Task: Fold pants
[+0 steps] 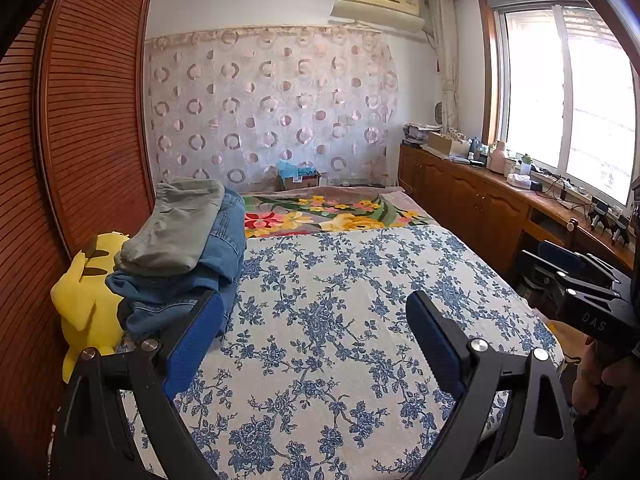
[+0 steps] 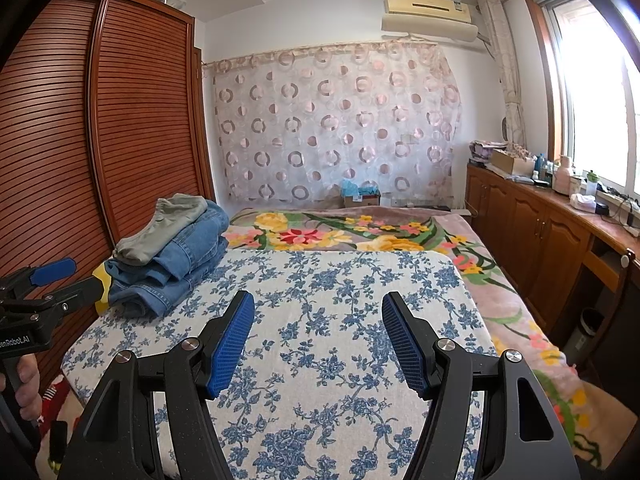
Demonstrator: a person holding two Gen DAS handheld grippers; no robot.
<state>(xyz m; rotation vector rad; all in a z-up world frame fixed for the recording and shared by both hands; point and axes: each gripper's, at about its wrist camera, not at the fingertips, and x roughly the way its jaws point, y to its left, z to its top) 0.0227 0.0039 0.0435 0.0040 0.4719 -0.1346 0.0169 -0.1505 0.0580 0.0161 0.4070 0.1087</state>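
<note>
A bright bedroom here, louvred wooden wardrobe doors [image 2: 80, 140] along the left edge of the bed [image 1: 340, 360] and a sunlit window [image 1: 568, 92] over a long wooden cabinet [image 2: 532, 232] on the right side. Down at the near end, the left tongs [image 1: 316, 344] hang over the blue-flowered cover, blue pads spread wide, nothing between them. The right tongs [image 2: 318, 340] sit just the same in their own camera, parted wide above the cover and gripping nothing; from the left camera they show at the right edge [image 1: 588, 280], a hand [image 1: 596, 380] wrapped on the handle below. Out from the left tongs, at the bed's left edge hard by the wardrobe, there's the stack of pants [image 2: 172, 252]: blue jeans [image 1: 208, 272] folded underneath, a grey-green pair [image 1: 176, 228] lying folded on top. Tucked against the stack on the wardrobe side, a yellow plush toy [image 1: 86, 296]. Beyond the flowered cover, a blanket with red and yellow blooms [image 2: 340, 232] runs to the far end of the bed. Behind that, a sheer curtain with pink rings [image 2: 336, 124] covers the back wall, and an air conditioner [image 1: 376, 0] is mounted up high.
</note>
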